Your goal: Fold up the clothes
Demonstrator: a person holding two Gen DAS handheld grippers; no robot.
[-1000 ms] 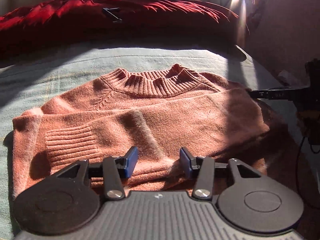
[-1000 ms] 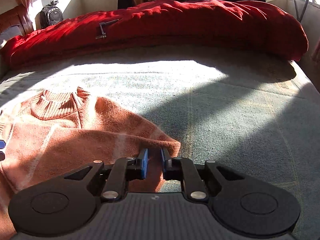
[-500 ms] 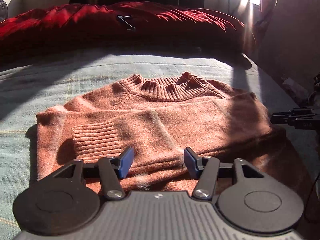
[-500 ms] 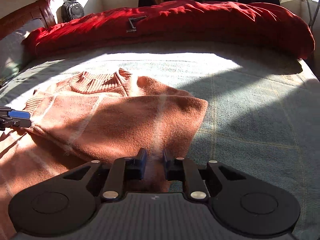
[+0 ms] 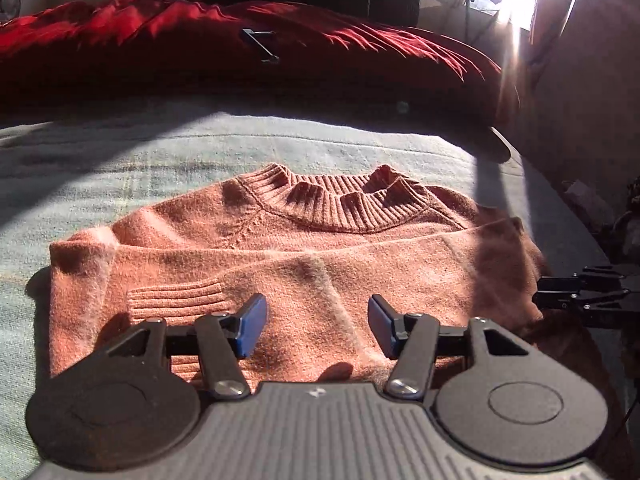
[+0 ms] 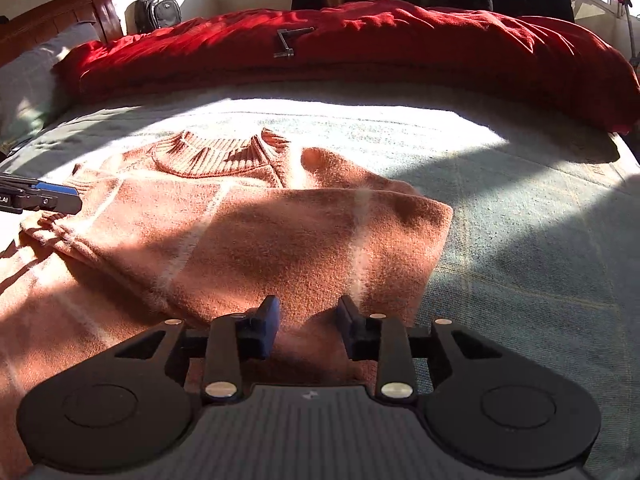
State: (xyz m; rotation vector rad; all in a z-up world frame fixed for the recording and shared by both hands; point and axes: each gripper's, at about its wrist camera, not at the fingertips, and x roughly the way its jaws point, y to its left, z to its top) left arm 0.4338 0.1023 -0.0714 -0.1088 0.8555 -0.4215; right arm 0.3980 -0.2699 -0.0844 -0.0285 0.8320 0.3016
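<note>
An orange knit sweater [image 5: 304,248] lies on the pale green bed cover [image 5: 120,152], ribbed collar at the far end, and both sides folded in over the body. My left gripper [image 5: 316,320] hangs open just over the near part of the sweater, beside a ribbed cuff [image 5: 176,300]; its pads touch nothing. In the right wrist view the sweater [image 6: 248,240] shows its folded right side. My right gripper [image 6: 308,316] is at that fold's near edge, its jaws opening, with fabric below the gap and the pads off it. Each gripper shows in the other's view: right [image 5: 580,292], left [image 6: 48,198].
A red duvet [image 6: 360,48] lies bunched along the far side of the bed, with a small metal crank [image 6: 288,42] on it. A wooden headboard [image 6: 60,20] and a backpack [image 6: 158,8] are at the far left. Clothes hang behind. Bare bed cover [image 6: 540,220] stretches to the right.
My right gripper, shut on the sweater's right edge before, moved over the garment and spread its jaws, letting the fabric go. The left gripper's jaws widened and it shifted slightly.
</note>
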